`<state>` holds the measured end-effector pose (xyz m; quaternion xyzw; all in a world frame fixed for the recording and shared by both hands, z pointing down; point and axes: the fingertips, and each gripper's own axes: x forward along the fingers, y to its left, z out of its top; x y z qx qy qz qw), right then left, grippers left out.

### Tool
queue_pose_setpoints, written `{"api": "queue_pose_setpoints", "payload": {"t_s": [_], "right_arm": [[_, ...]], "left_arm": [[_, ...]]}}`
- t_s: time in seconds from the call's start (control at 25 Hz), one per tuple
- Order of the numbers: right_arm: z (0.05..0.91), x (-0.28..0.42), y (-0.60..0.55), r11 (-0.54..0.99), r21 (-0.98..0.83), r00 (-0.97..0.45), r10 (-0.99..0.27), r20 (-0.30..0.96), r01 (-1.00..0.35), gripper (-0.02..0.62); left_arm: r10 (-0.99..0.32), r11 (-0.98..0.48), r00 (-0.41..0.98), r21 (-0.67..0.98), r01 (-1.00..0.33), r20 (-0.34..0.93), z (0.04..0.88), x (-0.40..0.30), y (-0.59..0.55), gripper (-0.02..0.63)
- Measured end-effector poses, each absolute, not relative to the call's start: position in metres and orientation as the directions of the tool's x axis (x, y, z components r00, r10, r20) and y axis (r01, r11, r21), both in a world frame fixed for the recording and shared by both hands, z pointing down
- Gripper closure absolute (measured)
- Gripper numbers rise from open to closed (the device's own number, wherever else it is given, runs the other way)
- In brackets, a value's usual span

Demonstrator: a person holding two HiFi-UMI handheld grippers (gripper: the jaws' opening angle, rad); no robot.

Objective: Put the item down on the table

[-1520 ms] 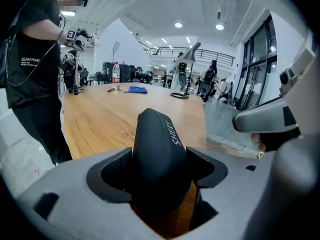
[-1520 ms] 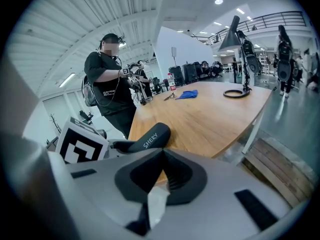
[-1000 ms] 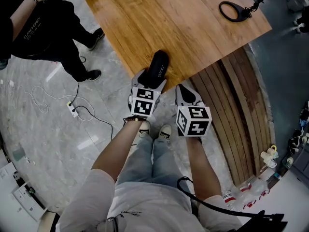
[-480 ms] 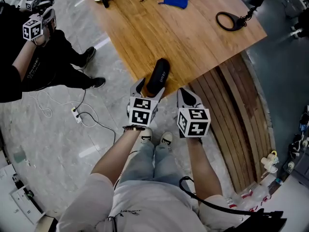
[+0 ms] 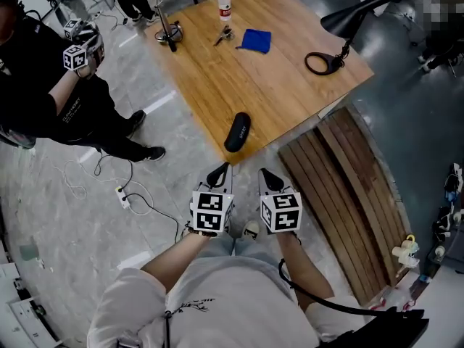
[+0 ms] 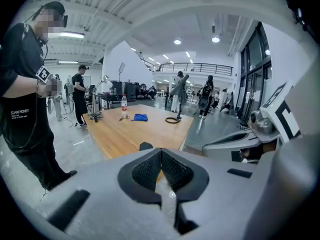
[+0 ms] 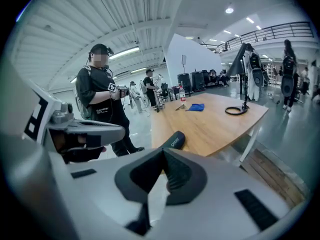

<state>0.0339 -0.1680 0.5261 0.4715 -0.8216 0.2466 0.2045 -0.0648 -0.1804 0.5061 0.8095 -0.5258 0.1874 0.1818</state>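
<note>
The black oblong case [image 5: 237, 131] lies on the wooden table [image 5: 283, 93] close to its near corner, and nothing touches it. It also shows ahead of the right jaws as a dark case [image 7: 173, 141], and only its tip [image 6: 145, 146] peeks over the left jaws. My left gripper [image 5: 220, 170] is shut and empty, held over the floor a little short of the table edge. My right gripper [image 5: 267, 175] hangs beside it, also shut with nothing between its fingers. In both gripper views the ribbed pads meet.
At the table's far end are a blue cloth [image 5: 255, 40], a bottle [image 5: 225, 6], small keys [image 5: 223, 35] and a black desk lamp with a ring base [image 5: 322, 63]. A person in black [image 5: 65, 107] stands at the left. Wooden slats [image 5: 348, 194] lie at the right, a power strip [image 5: 125, 198] on the floor.
The left gripper has let go of the black case, which now rests on the table. Both grippers have drawn back from the table edge, and the view has backed off.
</note>
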Motion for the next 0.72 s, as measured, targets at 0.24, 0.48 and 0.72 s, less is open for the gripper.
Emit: {"api": "queue_pose_setpoints", "payload": {"t_s": [0.24, 0.48, 0.72], "right_arm": [[0.511, 0.033, -0.106, 0.434, -0.236, -0.484, -0.658, 0.577, -0.870, 0.592], [0.496, 0.041, -0.086, 0.415, -0.217, -0.460, -0.685, 0.565, -0.884, 0.592], [0.489, 0.041, -0.078, 0.404, -0.234, -0.464, -0.702, 0.540, -0.884, 0.592]], "left_arm": [[-0.762, -0.419, 0.415, 0.110, -0.901, 0.497, 0.486, -0.064, -0.112, 0.600], [-0.785, -0.384, 0.398, 0.131, -0.914, 0.474, 0.479, -0.064, -0.091, 0.600], [-0.797, -0.381, 0.390, 0.117, -0.917, 0.460, 0.472, -0.063, -0.087, 0.600]]}}
